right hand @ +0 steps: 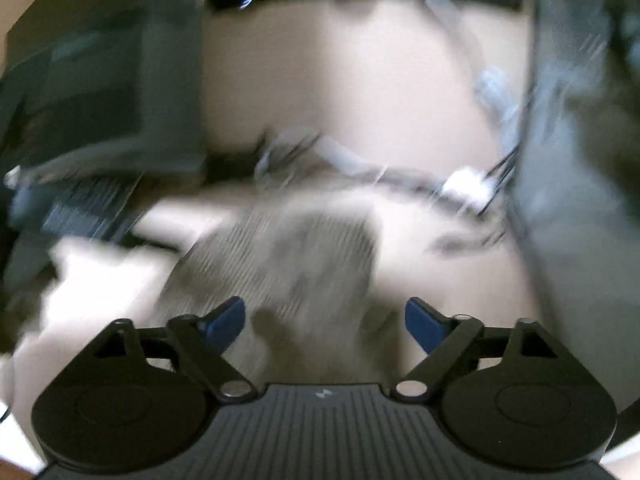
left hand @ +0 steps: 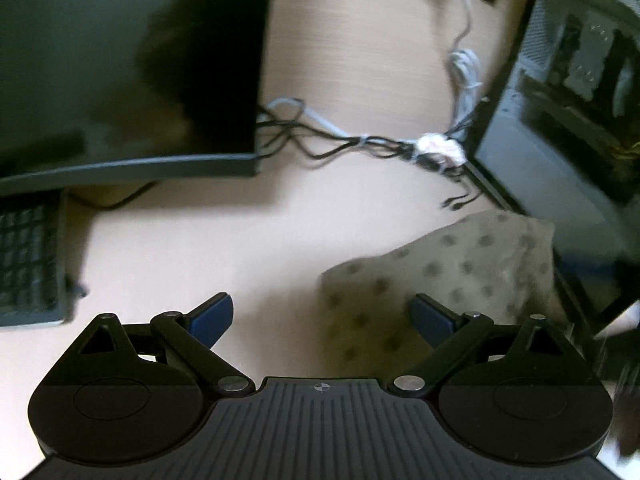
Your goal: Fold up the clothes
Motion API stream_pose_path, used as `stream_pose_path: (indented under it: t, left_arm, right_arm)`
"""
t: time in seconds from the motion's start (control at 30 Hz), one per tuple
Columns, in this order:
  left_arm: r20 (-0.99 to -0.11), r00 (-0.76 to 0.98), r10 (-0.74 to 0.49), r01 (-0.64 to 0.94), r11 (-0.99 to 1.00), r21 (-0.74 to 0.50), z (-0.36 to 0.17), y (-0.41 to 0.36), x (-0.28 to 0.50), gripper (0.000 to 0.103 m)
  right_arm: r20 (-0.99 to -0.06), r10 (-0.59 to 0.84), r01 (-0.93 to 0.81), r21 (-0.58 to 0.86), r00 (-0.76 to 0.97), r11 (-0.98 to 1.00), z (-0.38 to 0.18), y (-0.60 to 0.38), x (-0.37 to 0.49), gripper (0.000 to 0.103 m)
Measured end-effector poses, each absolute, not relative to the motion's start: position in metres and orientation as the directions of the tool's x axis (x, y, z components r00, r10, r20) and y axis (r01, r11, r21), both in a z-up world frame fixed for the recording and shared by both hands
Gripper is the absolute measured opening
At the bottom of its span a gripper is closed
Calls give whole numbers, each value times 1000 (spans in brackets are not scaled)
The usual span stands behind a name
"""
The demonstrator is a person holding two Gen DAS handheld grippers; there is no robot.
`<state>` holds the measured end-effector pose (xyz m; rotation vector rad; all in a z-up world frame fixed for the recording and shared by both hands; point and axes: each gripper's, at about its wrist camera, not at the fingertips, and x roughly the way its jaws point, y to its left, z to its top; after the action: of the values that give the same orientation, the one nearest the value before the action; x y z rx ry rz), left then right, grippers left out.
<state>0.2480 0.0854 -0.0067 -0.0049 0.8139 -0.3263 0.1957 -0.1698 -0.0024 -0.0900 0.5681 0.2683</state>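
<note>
Cloth: beige dotted garment (left hand: 440,276) lies on the worktop (left hand: 224,248), lower right of the left wrist frame, edges roughly straight, compact block shape. Looks folded at least once, but can't say if more folds are due.
Cloth, right view: heavily blurred; grey-beige patch (right hand: 304,264) mid frame, just ahead of the fingers. Prob. same garment, can't confirm. Pale mass at lower left, unclear what.
Left gripper (left hand: 322,316): fingers spread wide, nothing between them. Left blue pad over bare worktop, right pad over the near edge of the cloth; touching or not, can't tell.
Right gripper (right hand: 325,320): fingers spread wide too, nothing pinched. Blur suggests fast motion.
Surroundings: monitor (left hand: 128,68) upper left, keyboard (left hand: 28,256) at left edge, cable bundle (left hand: 360,144) across mid frame, dark PC case (left hand: 560,120) at right, close to the cloth's far corner.
Stage: fits either mid-fold w/ both grippers let go, or a finished bundle just set down. Not settled from here.
If more folding: pinch only the top layer at a corner, both grippers at matching corners, lift low, lay edge on edge, let go once flat.
Watch: cables and case crowd the far side; keep cloth pulled toward the open worktop so it doesn't snag.
</note>
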Motion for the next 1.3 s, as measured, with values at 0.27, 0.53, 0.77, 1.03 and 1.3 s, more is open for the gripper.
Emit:
stream_pose_path:
  t: [0.27,0.53,0.77,1.03,1.3]
  left_arm:
    - [-719,647,-253,299,952,-66,-13,73,243,99]
    - [-722,650,-236,305,952,-37,-15,71,241,99]
    - [-724,649,-233,309,950,-28,-13,67,237,99]
    - [-735,622,-269,336,940,-59,-11,77,218,99]
    - [-705,334,-626,191,777,-599,-48,127,178,96]
  right_arm:
    - [-608,-80,-164,-336,790,927,-59,-145,262,96]
    - [-562,47,-207,-224,826,952,-24,-159,201,96]
    - [-627,159,-340,-179,763,923,-50,-150,150,102]
    - [-601,139,-315,-199,787,928,-50,-154,142,103]
    - [-552,235,-409,-216,800,886,-34,-154,119,99]
